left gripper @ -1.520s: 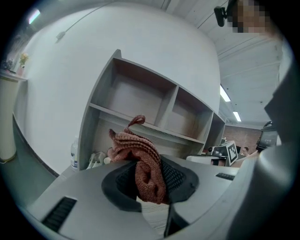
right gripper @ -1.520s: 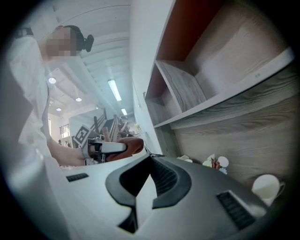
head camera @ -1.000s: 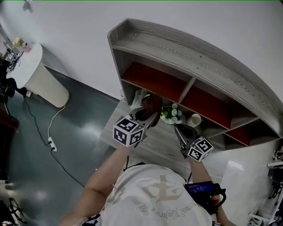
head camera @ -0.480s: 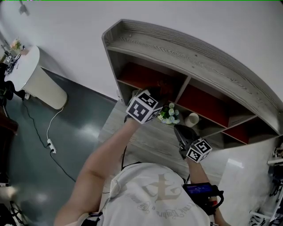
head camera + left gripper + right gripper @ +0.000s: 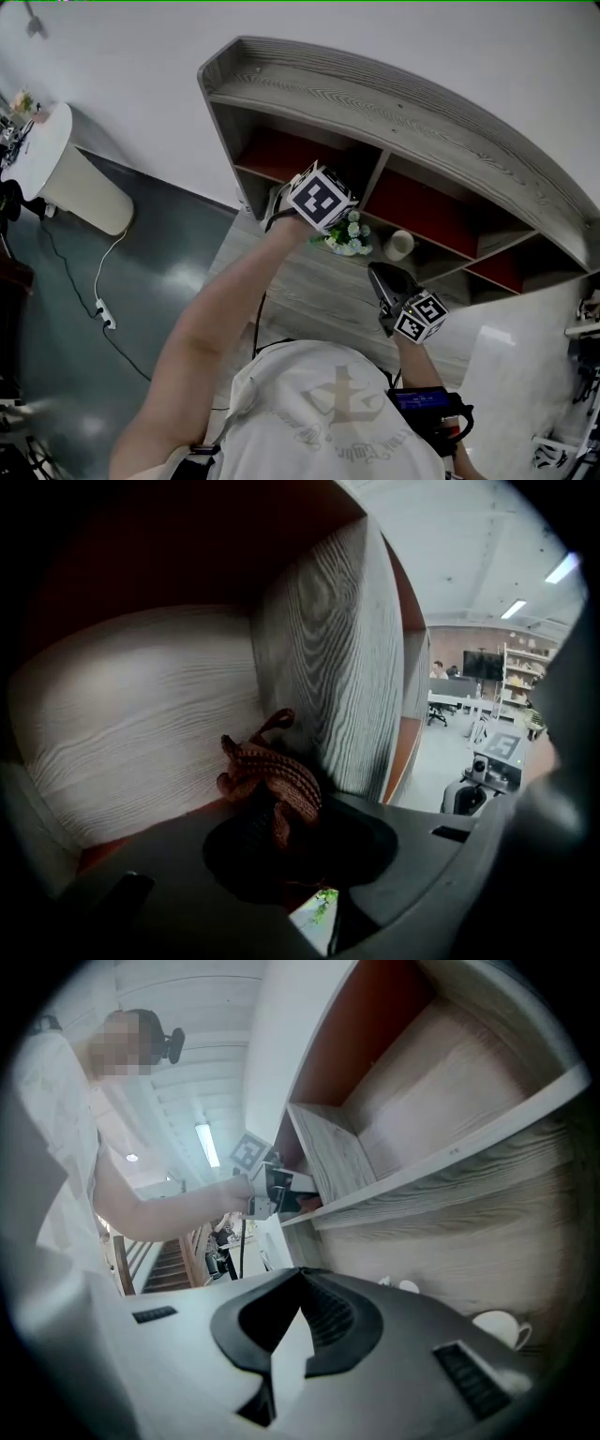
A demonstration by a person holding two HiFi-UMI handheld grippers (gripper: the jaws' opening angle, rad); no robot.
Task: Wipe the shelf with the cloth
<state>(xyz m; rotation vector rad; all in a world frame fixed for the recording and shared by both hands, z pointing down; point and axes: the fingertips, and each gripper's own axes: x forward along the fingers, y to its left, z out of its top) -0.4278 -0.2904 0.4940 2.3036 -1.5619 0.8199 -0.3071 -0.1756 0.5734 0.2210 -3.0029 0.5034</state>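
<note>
The grey wooden shelf has red-backed compartments. My left gripper reaches into the upper left compartment, its marker cube just outside the opening. In the left gripper view it is shut on a bunched brown knit cloth, which presses into the corner where the wood board meets the upright divider. My right gripper hangs lower, in front of the bottom shelf, shut with nothing in it. The right gripper view also shows the left gripper at the compartment.
A small bunch of flowers and a pale cup stand on the lower shelf board. White cups show in the right gripper view. A white round table and a floor cable with power strip lie left.
My left gripper rose from in front of the lower shelf and carried the cloth up into the upper left compartment. The right gripper has barely moved.
</note>
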